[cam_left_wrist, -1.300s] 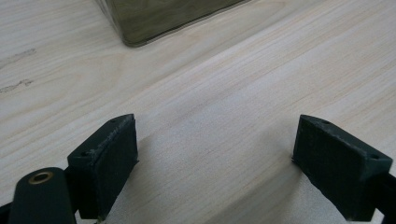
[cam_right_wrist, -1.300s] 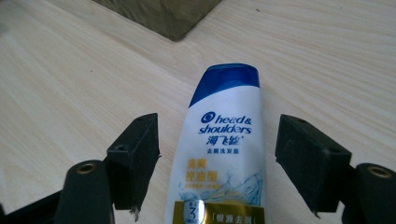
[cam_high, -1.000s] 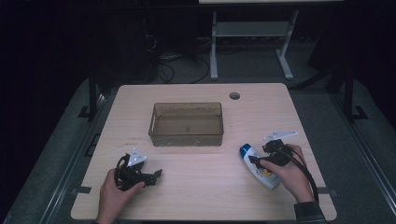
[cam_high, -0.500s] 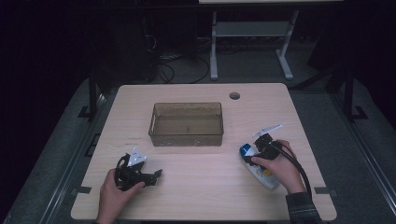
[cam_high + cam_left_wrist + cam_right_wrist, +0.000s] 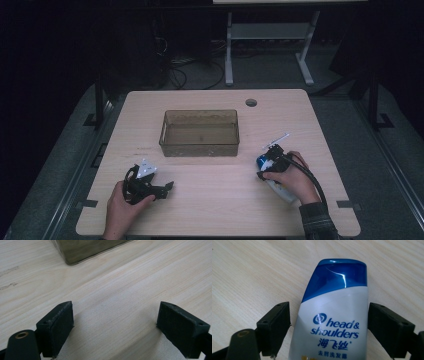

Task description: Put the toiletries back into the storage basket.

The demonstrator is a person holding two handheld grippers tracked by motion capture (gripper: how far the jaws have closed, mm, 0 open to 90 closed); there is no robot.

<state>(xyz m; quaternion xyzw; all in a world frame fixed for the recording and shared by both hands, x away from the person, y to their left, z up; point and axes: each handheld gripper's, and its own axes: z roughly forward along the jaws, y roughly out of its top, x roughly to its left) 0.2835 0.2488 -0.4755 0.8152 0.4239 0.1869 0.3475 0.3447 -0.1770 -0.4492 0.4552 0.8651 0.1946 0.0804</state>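
Right gripper (image 5: 328,332) jaws open astride the white blue-capped shampoo bottle (image 5: 334,322) near the table's right edge, ungrasped; left gripper (image 5: 116,325) open, empty; clear plastic bin (image 5: 200,133) empty.

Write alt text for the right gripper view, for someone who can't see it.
A white plastic shampoo bottle with a blue cap lies on a pale wooden table, between the two open black pads of the right hand-held tongs. The right pad sits at the bottle's side; a sliver of table shows beside the left pad. The label reads "head & shoulders".
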